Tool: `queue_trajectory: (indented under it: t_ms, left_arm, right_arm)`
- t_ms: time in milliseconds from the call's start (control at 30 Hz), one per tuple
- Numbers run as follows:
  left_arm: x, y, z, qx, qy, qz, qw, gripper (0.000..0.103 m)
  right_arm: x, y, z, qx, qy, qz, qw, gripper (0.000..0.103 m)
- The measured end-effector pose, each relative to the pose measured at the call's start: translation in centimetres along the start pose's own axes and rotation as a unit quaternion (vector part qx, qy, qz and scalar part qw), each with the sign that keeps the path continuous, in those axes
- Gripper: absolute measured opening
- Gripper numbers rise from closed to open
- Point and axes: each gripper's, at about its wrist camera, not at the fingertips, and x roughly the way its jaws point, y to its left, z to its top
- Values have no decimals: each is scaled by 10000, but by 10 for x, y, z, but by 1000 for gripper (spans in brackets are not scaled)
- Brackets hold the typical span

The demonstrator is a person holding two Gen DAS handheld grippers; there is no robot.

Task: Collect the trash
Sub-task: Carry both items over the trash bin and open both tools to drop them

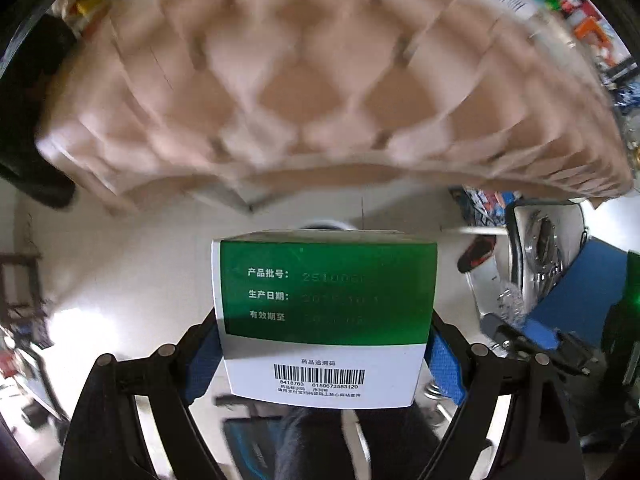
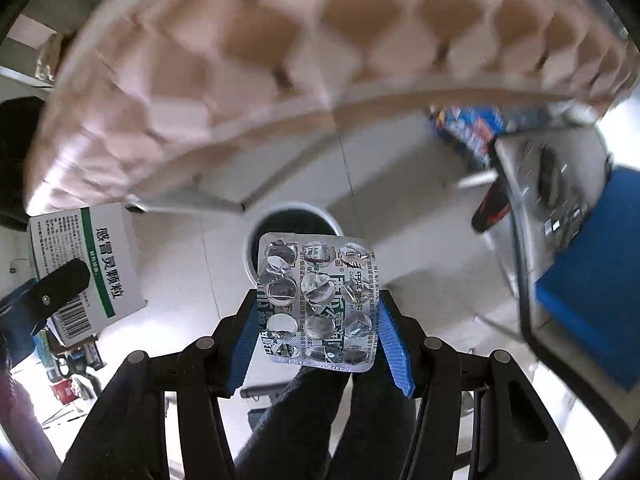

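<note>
A green and white medicine box (image 1: pixel 326 316) with a barcode fills the middle of the left wrist view, and my left gripper (image 1: pixel 324 354) is shut on its sides. The same box (image 2: pixel 86 268) shows at the left of the right wrist view, with a black finger of the left gripper across it. My right gripper (image 2: pixel 318 322) is shut on an emptied silver blister pack (image 2: pixel 316 302), held by its edges between the blue pads (image 2: pixel 390 340). Directly beyond the pack, a round bin with a dark inside (image 2: pixel 290 220) stands on the pale floor. Both grippers point down.
A table covered by a pink quilted cloth (image 2: pixel 280 60) curves across the top of both views, blurred. A blue box (image 2: pixel 592 272) and a grey rack of metal parts (image 2: pixel 548 184) stand at the right. A person's dark trouser legs (image 2: pixel 320 420) are below the right gripper.
</note>
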Motion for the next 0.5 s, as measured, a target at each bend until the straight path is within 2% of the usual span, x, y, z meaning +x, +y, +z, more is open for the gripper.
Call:
queue_trajectory:
  t_ms: [233,400,500]
  left_arm:
    - [182,8,3,-443,726,-325,9958,86]
    - [275,12,4,-692,1055,-523,9906,88]
    - [304,15,3,-828,1279,-574,9867,89]
  right_arm:
    - [160,-26,11,81,354,213,9991,58]
    - [251,-30,15,79,528,352,9980,58]
    - [292,-29,18,41,631,463,9969,58]
